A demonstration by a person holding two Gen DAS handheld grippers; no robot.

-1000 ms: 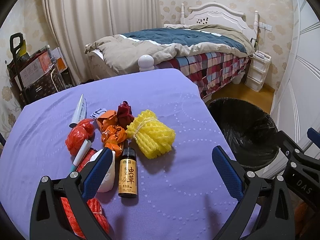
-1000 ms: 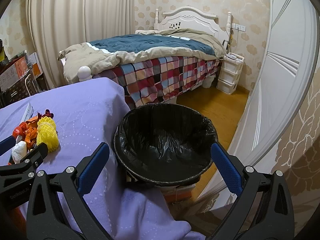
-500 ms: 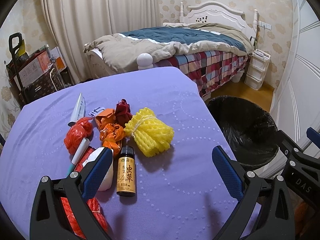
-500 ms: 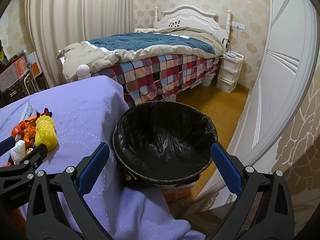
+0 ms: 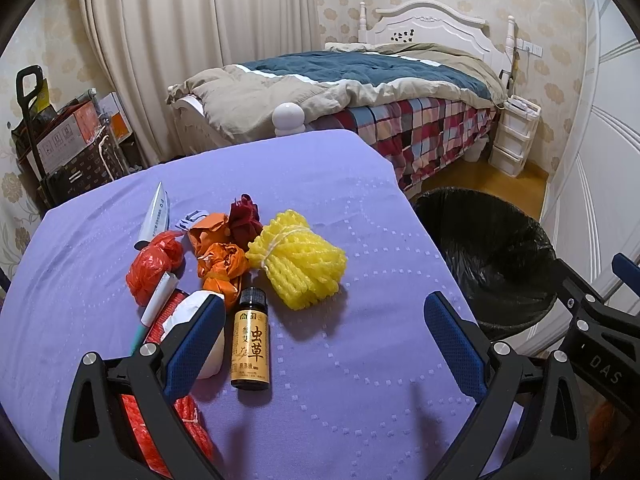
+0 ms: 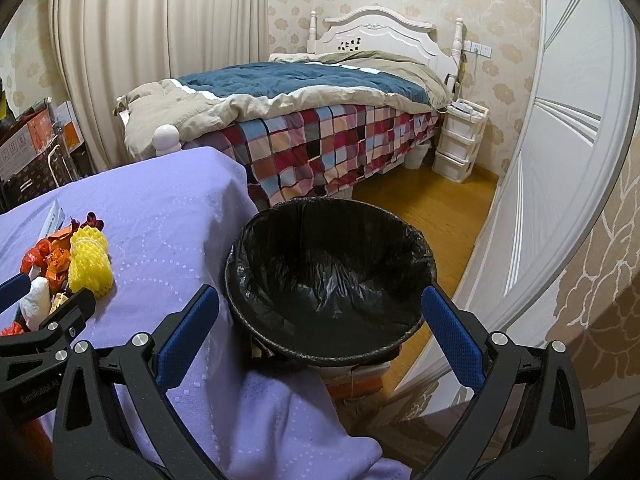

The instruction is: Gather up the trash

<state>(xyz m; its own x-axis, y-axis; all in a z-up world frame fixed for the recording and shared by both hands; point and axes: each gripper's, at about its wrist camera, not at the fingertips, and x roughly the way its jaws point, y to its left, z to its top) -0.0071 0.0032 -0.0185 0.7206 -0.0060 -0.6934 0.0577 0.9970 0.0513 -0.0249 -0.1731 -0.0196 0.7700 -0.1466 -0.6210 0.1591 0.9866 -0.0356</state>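
Jaws apart; bottle [image 5: 250,344] label "虫草"

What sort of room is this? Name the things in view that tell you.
A home bedroom, most likely: a made-up bed with a white headboard, full-length curtains, and floral wallpaper.

The left gripper's [image 5: 324,334] finger [image 5: 194,338] at 8 o'clock hides part of a white lump [image 5: 212,354] and a red net bundle [image 5: 188,424]. The bin's [image 6: 256,264] base is hidden behind the purple cloth [image 6: 160,208]. The small print on the brown bottle [image 5: 251,344] is unreadable.
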